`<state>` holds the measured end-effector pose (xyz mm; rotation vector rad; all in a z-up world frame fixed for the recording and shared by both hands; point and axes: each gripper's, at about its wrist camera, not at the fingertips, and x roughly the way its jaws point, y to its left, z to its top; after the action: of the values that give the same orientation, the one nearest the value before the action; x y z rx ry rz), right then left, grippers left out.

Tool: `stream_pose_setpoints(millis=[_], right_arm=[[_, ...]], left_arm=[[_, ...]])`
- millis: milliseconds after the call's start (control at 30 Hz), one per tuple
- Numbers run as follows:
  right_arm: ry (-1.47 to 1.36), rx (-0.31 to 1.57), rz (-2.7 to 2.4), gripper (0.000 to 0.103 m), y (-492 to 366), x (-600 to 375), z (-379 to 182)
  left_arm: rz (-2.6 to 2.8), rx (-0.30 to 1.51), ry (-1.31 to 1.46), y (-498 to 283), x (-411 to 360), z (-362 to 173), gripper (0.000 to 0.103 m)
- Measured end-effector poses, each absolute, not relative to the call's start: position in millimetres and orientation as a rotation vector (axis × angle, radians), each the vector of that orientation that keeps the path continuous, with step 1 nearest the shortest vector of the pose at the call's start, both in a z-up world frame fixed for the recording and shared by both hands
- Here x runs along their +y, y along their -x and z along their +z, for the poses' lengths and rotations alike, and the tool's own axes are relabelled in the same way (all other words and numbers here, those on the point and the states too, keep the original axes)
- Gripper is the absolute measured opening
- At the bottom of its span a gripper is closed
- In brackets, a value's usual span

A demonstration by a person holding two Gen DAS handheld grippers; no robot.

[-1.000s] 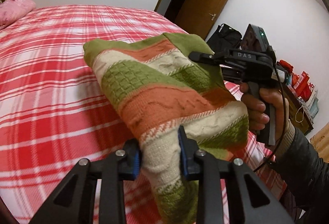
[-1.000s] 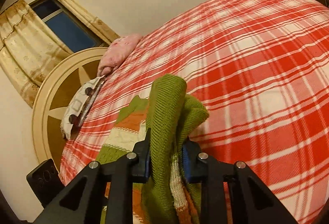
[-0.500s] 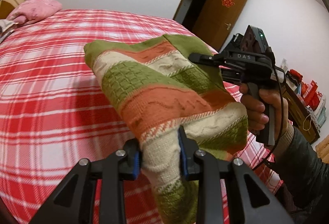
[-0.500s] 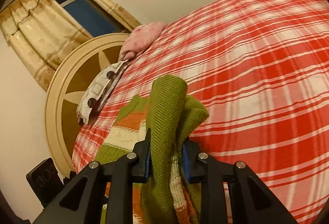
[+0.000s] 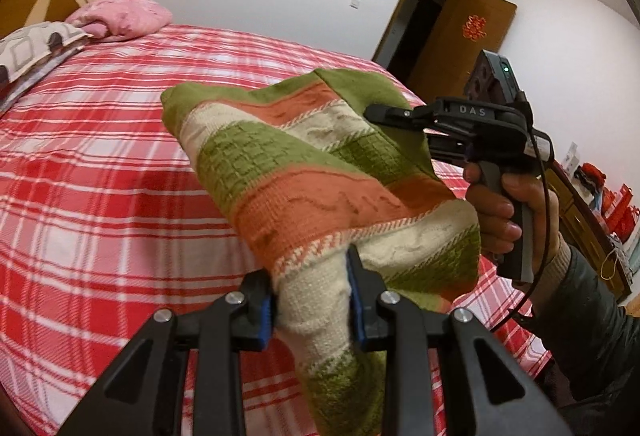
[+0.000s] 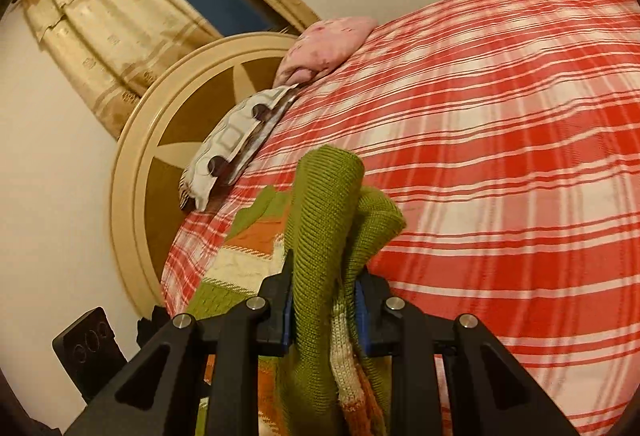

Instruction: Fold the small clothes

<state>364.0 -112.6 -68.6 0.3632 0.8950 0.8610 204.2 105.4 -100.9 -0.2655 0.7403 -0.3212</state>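
Note:
A small knitted sweater (image 5: 304, 172) with green, orange and cream stripes hangs folded in the air above the bed. My left gripper (image 5: 312, 300) is shut on its cream end. My right gripper (image 6: 324, 300) is shut on the green edge of the sweater (image 6: 324, 220), and it shows in the left wrist view (image 5: 400, 116) at the sweater's far right corner. The sweater stretches between the two grippers.
A bed with a red and white plaid cover (image 5: 100, 196) lies below. A pink pillow (image 5: 120, 16), a patterned pillow (image 6: 232, 148) and a round headboard (image 6: 160, 140) are at its head. A brown door (image 5: 460, 40) and bags are beyond the foot.
Both grippers keep their hold on the sweater. Both views have swung toward the head of the bed, so the pillows and headboard show more.

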Motion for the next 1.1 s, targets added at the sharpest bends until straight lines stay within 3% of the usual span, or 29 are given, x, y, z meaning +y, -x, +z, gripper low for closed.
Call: stream_pose_setpoints(millis=[1100], right_arm=[[-0.280,0.991,1.014,0.024,-346.7,37.7,-95.1]], left_arm=[[-0.142,0.723,0.349,-145.4,193.2,-120.1,0.030]])
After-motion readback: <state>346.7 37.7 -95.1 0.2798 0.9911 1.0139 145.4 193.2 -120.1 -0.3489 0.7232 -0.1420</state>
